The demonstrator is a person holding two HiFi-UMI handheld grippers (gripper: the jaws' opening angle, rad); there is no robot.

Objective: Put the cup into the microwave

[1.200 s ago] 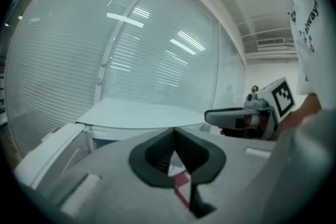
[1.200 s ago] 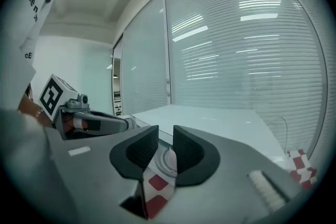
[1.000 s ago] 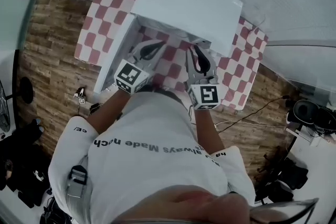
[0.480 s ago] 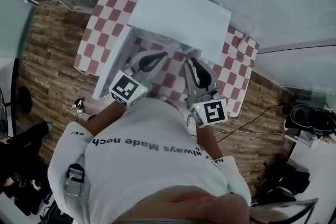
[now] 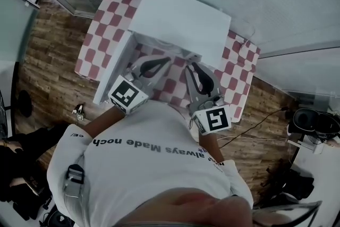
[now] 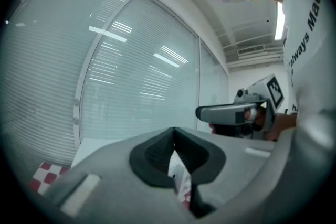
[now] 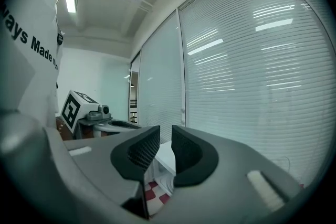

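White microwave (image 5: 183, 21) stands on a desk covered with a red-and-white checked cloth (image 5: 109, 24), close to a wall of glass panes with slatted blinds (image 6: 131, 76). Its door (image 5: 114, 69) is swung open to the left in the head view, and the open front faces the person. The cup cannot be made out in any view; whether it sits inside the oven's cavity I cannot tell.

Both tools are held roughly level in front of that opening, side by side and a little apart, each with its marker cube toward the person's white T-shirt (image 5: 154, 167). The left hand-held gripper (image 6: 174, 136) has its dark ribbed pads (image 6: 155, 157) meeting at the tips, with nothing caught between them; only a sliver of white surface and checked cloth shows through lower down. The right hand-held gripper (image 7: 165, 136) has its pads (image 7: 143, 150) nearly parallel with a narrow slit between them, and that slit is empty: through it show a corner of the white oven and the cloth below. Each gripper view also catches the other tool off to one side. Wooden floor (image 5: 48, 61) surrounds the desk.
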